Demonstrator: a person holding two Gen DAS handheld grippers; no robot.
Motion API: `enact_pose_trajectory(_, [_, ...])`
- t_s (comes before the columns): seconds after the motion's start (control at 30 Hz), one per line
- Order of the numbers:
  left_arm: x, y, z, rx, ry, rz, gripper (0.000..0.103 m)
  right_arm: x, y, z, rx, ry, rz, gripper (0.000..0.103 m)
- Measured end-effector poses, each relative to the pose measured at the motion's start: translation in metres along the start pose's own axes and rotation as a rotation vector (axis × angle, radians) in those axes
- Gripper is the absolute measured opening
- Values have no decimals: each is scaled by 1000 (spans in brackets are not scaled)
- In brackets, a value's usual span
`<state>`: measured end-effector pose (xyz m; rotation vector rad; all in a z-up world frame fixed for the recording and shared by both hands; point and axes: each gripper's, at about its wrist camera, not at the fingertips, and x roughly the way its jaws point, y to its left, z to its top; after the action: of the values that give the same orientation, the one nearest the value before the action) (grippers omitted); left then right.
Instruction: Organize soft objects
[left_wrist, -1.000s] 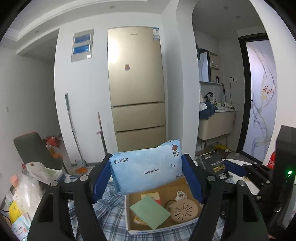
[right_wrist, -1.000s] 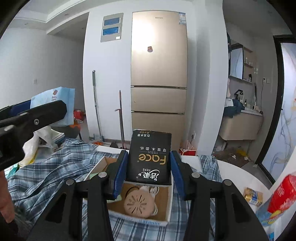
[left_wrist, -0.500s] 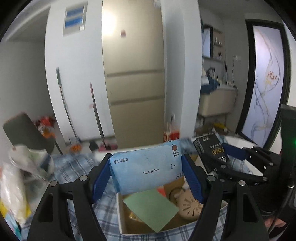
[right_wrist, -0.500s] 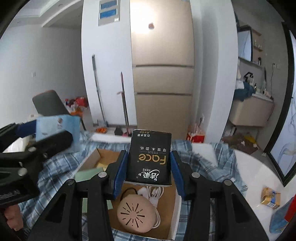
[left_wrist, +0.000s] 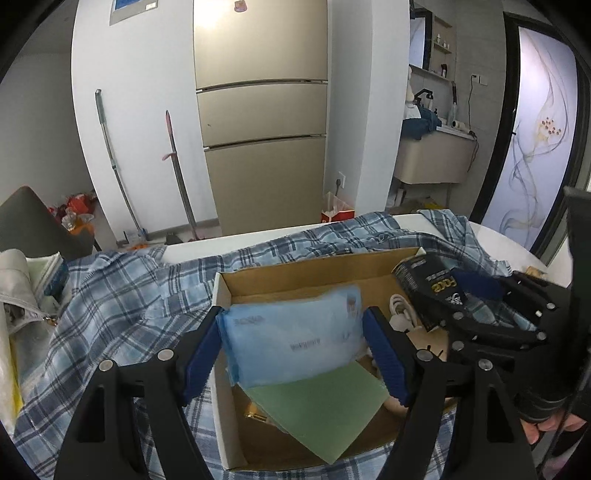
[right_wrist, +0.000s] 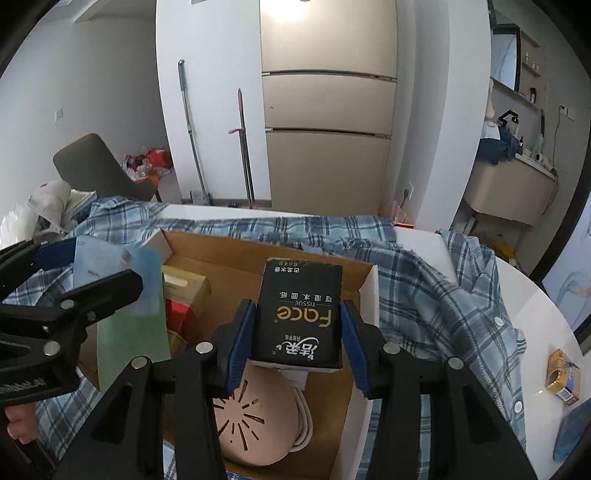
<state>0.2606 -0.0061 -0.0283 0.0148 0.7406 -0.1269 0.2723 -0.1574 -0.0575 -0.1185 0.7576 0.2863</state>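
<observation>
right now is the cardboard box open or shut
Open: the cardboard box has no lid over it, and its contents show, including a round pink device and a green card.

A tall gold fridge (left_wrist: 261, 122) stands against the white wall (left_wrist: 140, 110), glare on its upper door. Two mops (left_wrist: 110, 162) lean on the wall to its left. Further left sits a dark chair (right_wrist: 92, 166) with red clutter (right_wrist: 147, 160) on the floor behind it. To the right, an alcove holds a beige vanity (left_wrist: 436, 158) with blue cloth (left_wrist: 421, 122) heaped on top, and a black-framed frosted glass door (left_wrist: 535, 147) with a swirl pattern glows with daylight.
</observation>
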Motion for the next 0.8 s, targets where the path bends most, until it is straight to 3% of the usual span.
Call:
enact_pose_trajectory(0.07, [-4, 1, 0, -14, -31, -1, 93, 1, 0, 0, -1, 3, 4, 62])
enact_pose_trajectory(0.1, [-6, 1, 1, -15, -48, 12, 93, 0, 0, -1, 5, -2, 4, 75])
enact_pose_trajectory(0.13, [-8, 1, 1, -12, -55, 24, 93, -2, -2, -1, 16, -13, 8, 77])
enact_pose_trajectory(0.57, [-36, 3, 8, -13, -169, 42, 93, -19, -9, 6, 52, -73, 4, 77])
enact_pose_trajectory(0.73, [-57, 6, 9, -31, -276, 61, 94, -38, -14, 11, 70, -144, -9, 78])
enact_pose_trajectory(0.8, [-67, 7, 10, -29, -322, 64, 99, -47, -15, 13, 79, -187, -21, 81])
